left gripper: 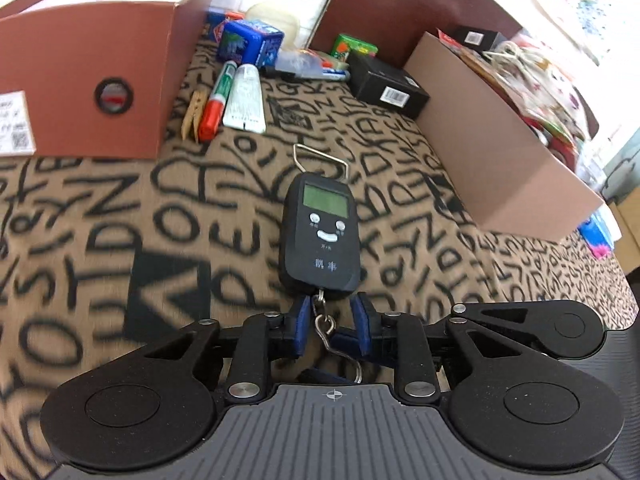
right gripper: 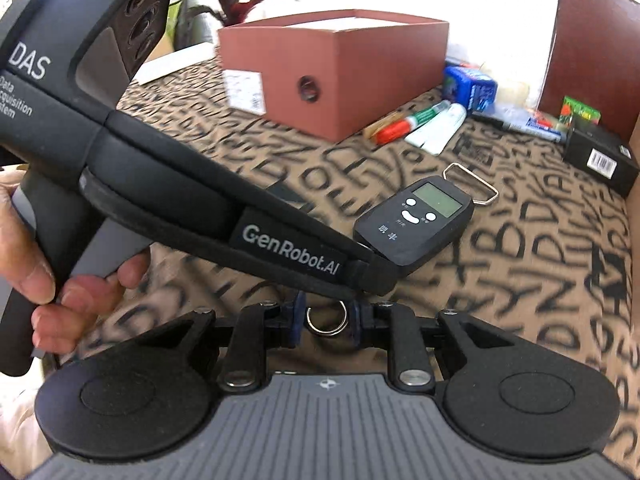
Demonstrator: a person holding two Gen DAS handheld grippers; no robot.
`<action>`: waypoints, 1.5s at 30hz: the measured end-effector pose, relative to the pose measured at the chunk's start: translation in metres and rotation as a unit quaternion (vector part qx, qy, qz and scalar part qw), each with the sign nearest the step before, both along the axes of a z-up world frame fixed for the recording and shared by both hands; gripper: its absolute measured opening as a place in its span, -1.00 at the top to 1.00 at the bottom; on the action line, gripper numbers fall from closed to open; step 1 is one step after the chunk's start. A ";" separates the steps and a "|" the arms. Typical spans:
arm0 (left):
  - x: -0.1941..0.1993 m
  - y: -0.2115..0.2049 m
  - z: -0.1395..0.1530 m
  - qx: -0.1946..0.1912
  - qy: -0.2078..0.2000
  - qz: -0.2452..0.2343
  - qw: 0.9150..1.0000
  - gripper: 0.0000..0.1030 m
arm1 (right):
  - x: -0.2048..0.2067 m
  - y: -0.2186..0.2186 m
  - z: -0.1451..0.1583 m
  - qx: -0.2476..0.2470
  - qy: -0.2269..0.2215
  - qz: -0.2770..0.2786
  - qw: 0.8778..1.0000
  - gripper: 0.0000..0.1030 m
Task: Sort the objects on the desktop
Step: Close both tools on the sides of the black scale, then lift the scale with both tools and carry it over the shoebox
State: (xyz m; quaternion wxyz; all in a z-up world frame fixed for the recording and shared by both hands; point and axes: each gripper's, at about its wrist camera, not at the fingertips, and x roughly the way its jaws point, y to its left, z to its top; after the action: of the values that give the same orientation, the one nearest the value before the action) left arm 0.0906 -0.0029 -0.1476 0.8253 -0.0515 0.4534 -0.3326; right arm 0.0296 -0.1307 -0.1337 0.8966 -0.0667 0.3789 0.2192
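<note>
A black hanging scale (left gripper: 321,232) with a green screen lies on the lettered cloth; it also shows in the right wrist view (right gripper: 416,224). Its metal hook (left gripper: 325,330) lies between the fingers of my left gripper (left gripper: 331,322), which is open around it without clamping. In the right wrist view the left gripper's body (right gripper: 280,252) reaches to the scale's near end. My right gripper (right gripper: 326,316) is open, with a metal key ring (right gripper: 326,318) lying between its fingers.
A red-brown shoebox (left gripper: 92,92) stands at the left and an open cardboard box (left gripper: 492,148) of clutter at the right. Behind lie a clothespin (left gripper: 194,114), a glue stick (left gripper: 216,100), a white tube (left gripper: 246,100), a blue box (left gripper: 250,42) and a black box (left gripper: 386,84).
</note>
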 end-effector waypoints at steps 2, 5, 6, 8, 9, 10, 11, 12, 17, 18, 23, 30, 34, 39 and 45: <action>-0.007 0.003 0.003 -0.001 -0.010 0.009 1.000 -0.27 | -0.008 0.001 0.001 -0.005 -0.004 -0.009 1.000 0.41; -0.011 0.006 0.010 0.011 -0.035 0.027 0.999 -0.52 | -0.010 0.001 0.004 -0.012 -0.022 -0.041 0.999 -0.26; -0.010 0.007 0.012 0.013 -0.038 0.026 0.999 -0.54 | -0.009 0.001 0.005 -0.015 -0.032 -0.052 0.998 -0.34; -0.004 0.006 0.015 0.007 -0.041 0.014 0.999 -0.61 | -0.007 0.001 0.006 -0.016 -0.041 -0.057 0.997 -0.36; 0.000 0.006 0.017 0.004 -0.045 0.009 0.999 -0.62 | -0.004 0.002 0.005 -0.018 -0.043 -0.059 0.997 -0.37; 0.004 0.003 0.018 0.004 -0.051 0.001 0.999 -0.62 | 0.000 0.002 0.004 -0.023 -0.045 -0.066 0.997 -0.38; 0.008 0.000 0.018 0.005 -0.055 -0.007 0.998 -0.63 | 0.004 0.004 0.002 -0.028 -0.049 -0.072 0.996 -0.42; 0.012 -0.003 0.017 0.005 -0.056 -0.014 0.998 -0.64 | 0.008 0.004 0.000 -0.028 -0.052 -0.077 0.995 -0.43; 0.033 -0.017 0.009 0.008 -0.029 -0.045 0.999 -0.64 | 0.029 -0.001 -0.007 -0.012 -0.047 -0.105 0.993 -0.45; 0.035 -0.019 0.007 0.010 -0.027 -0.047 0.998 -0.64 | 0.033 -0.002 -0.008 -0.006 -0.046 -0.108 0.993 -0.45; 0.041 -0.023 0.003 0.007 -0.021 -0.062 0.998 -0.48 | 0.039 -0.004 -0.016 0.013 -0.047 -0.108 0.993 -0.43; 0.044 -0.023 0.001 0.005 -0.017 -0.073 0.997 -0.54 | 0.042 -0.002 -0.015 0.004 -0.044 -0.101 0.994 -0.45; 0.042 -0.021 0.004 0.014 -0.017 -0.064 0.998 -0.36 | 0.043 -0.001 -0.012 0.005 -0.037 -0.115 0.993 -0.34; 0.031 -0.016 0.006 0.021 -0.019 -0.046 0.999 -0.32 | 0.033 0.003 -0.008 0.007 -0.032 -0.120 0.992 -0.29; 0.018 -0.008 0.018 0.011 -0.028 -0.028 0.999 -0.26 | 0.021 0.009 0.006 0.008 -0.045 -0.120 0.992 -0.29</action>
State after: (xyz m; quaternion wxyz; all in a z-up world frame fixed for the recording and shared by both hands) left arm 0.1090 -0.0110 -0.1300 0.8285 -0.0203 0.4354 -0.3516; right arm 0.0502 -0.1219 -0.1276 0.9329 -0.0237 0.3421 0.1101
